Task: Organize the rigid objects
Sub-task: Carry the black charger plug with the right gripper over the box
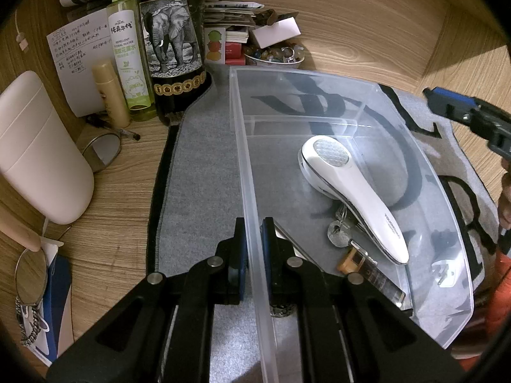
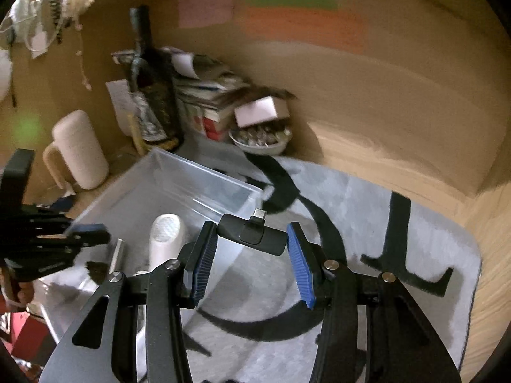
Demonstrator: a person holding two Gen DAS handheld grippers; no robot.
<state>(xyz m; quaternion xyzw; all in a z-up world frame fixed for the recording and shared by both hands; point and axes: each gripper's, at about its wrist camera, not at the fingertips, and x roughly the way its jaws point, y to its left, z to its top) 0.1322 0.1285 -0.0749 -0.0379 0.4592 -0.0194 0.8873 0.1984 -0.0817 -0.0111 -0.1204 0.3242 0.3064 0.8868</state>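
A clear plastic bin (image 1: pixel 242 146) sits on a grey mat (image 1: pixel 198 172). Inside lie a white handheld device (image 1: pixel 348 188), keys (image 1: pixel 338 233), a small brown and black stick (image 1: pixel 370 271) and a white plug (image 1: pixel 445 273). My left gripper (image 1: pixel 254 242) is shut on the bin's left wall. In the right wrist view my right gripper (image 2: pixel 252 255) holds a small black USB-C adapter (image 2: pixel 252 234) between its blue pads, above the mat just right of the bin (image 2: pixel 166 178). The left gripper (image 2: pixel 86 233) shows there at the bin's near side.
A wine bottle (image 1: pixel 174 51), a green spray bottle (image 1: pixel 127 48), a tan tube (image 1: pixel 110 92), a white jug (image 1: pixel 38 153), a bowl of beads (image 1: pixel 274 54), stacked booklets and notes stand behind and left of the bin. Wooden walls enclose the desk.
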